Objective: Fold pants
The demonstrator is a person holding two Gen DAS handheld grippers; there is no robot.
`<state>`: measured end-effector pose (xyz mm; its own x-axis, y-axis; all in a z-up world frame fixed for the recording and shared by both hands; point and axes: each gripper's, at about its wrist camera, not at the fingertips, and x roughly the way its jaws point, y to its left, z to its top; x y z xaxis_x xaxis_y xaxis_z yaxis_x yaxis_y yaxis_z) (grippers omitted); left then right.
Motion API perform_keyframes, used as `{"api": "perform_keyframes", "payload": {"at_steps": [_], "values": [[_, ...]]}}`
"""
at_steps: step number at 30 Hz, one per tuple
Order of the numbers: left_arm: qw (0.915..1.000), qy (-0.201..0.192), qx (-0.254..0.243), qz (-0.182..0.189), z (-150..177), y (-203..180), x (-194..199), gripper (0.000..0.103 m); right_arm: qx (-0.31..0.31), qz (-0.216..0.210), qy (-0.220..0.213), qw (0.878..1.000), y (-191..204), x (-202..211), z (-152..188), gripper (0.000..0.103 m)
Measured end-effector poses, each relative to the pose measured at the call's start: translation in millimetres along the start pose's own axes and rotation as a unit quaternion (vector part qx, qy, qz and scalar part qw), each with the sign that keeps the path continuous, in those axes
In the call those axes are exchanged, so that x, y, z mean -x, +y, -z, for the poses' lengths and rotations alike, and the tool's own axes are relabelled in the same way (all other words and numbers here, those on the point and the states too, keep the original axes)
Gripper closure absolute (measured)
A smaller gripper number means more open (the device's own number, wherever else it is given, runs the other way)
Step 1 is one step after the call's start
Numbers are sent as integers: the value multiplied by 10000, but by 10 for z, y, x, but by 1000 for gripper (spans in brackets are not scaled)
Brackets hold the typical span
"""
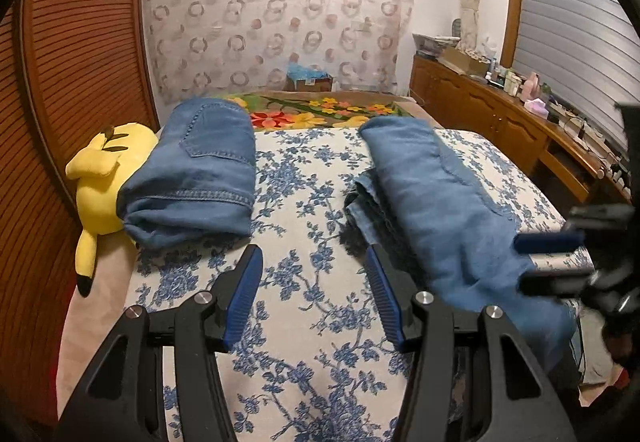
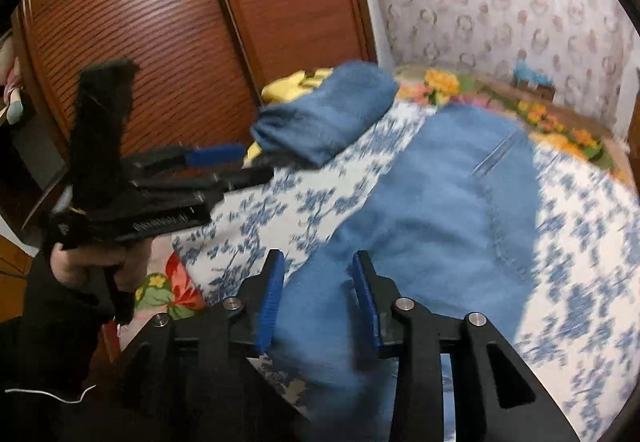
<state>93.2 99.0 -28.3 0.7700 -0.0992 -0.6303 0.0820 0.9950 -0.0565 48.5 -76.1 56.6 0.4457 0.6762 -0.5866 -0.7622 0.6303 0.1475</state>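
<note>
A folded pair of blue jeans (image 1: 200, 170) (image 2: 324, 110) lies at the far left of the bed. A second, lighter blue pair of pants (image 1: 448, 202) (image 2: 432, 210) stretches along the right side, its near end hanging over the bed's edge. My left gripper (image 1: 312, 254) (image 2: 256, 162) stands open above the flowered sheet (image 1: 312, 182), nothing between its fingers. My right gripper (image 2: 318, 256) (image 1: 524, 260) hovers at the near end of the lighter pants. Its jaws stand apart with cloth lying under and between them, the pads not pressing on it.
A yellow plush toy (image 1: 104, 178) lies against the folded jeans by the slatted wooden wardrobe (image 1: 80, 62). A bright flowered blanket (image 1: 312, 110) covers the bed's far end. A cluttered wooden sideboard (image 1: 500, 114) runs along the right. A person's hand (image 2: 80, 262) grips the left tool.
</note>
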Motion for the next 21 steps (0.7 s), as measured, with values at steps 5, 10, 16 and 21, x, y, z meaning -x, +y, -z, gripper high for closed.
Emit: {"api": "perform_keyframes", "payload": {"at_steps": [5,10,16,21], "values": [[9999,-14,-123,98,-78,-148,-48,48,-92,639,-198,9977,-278,181,17,58],[9993,91,-194,320,-180,-328,-255,48,-223,1243,-87,9920,-611,-8,60,55],[9980,275,-231,521,-242,-517,-540,48,-603,1207,209,9906,-973,-316,23,53],[9966,415,-434,568,-171,-658,-680,48,-823,1038,303,9907,-1088,-561,-17,48]]}}
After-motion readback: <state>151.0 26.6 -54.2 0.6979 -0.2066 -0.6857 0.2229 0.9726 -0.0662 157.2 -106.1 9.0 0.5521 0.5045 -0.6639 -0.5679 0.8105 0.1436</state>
